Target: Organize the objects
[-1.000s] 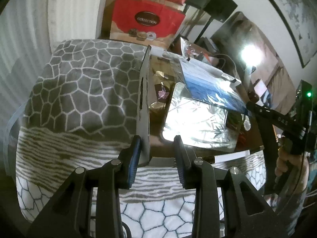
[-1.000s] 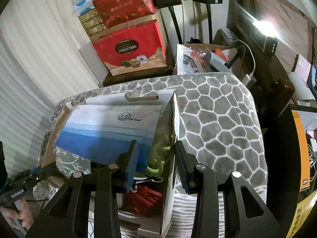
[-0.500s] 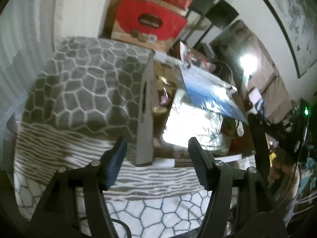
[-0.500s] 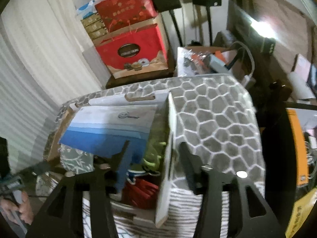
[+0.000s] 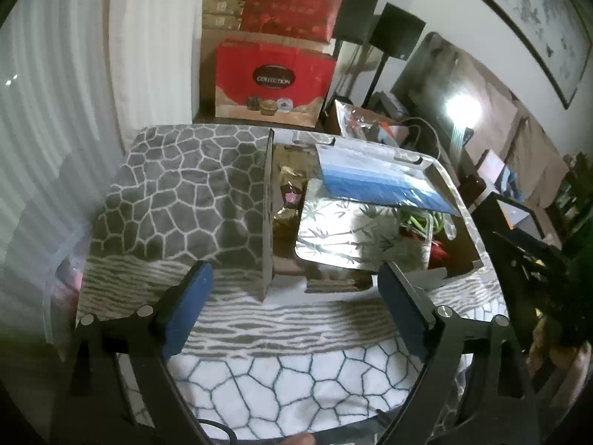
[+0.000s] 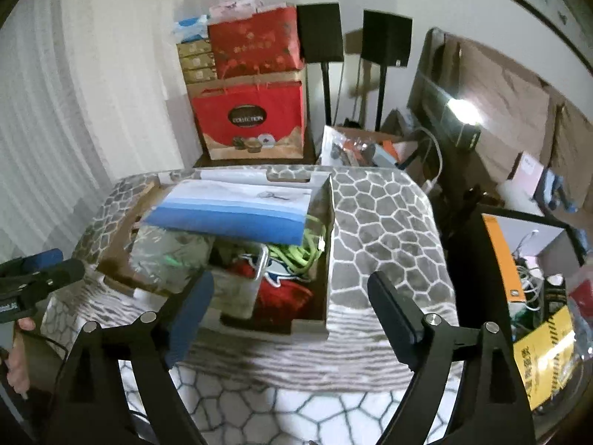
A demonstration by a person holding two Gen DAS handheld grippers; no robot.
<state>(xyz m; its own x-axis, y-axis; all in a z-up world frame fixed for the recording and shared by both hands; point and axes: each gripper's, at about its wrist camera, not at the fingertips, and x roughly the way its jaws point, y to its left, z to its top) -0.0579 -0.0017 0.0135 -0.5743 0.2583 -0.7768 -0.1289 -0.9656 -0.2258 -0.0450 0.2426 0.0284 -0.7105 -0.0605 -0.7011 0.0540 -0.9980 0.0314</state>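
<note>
Evidently both grippers had just let go of the cardboard box: a second before, the left gripper was pinching the box's left wall and the right gripper its right wall, and by this moment each pair of jaws had been opening and stood wide apart, with nothing between the blue pads, both tools drawn back from the box. The box rested on the grey patterned blanket, near the middle of it, its walls upright and free of any grip. I judged that the box had been set where it was wanted and that the carrying step was over; whether more sorting remained could not be told. Inside lay a silvery bamboo-printed pouch, a blue-and-white flat package resting across the top, a green cord and something red beneath. Readable writing was scarce: the red gift bag against the far wall bore the word "COLLECTION" on a dark oval, above pictured sweets. The blue-and-white package carried a small mark too faint to read, and the yellow item at the right edge showed print that was illegible.
</note>
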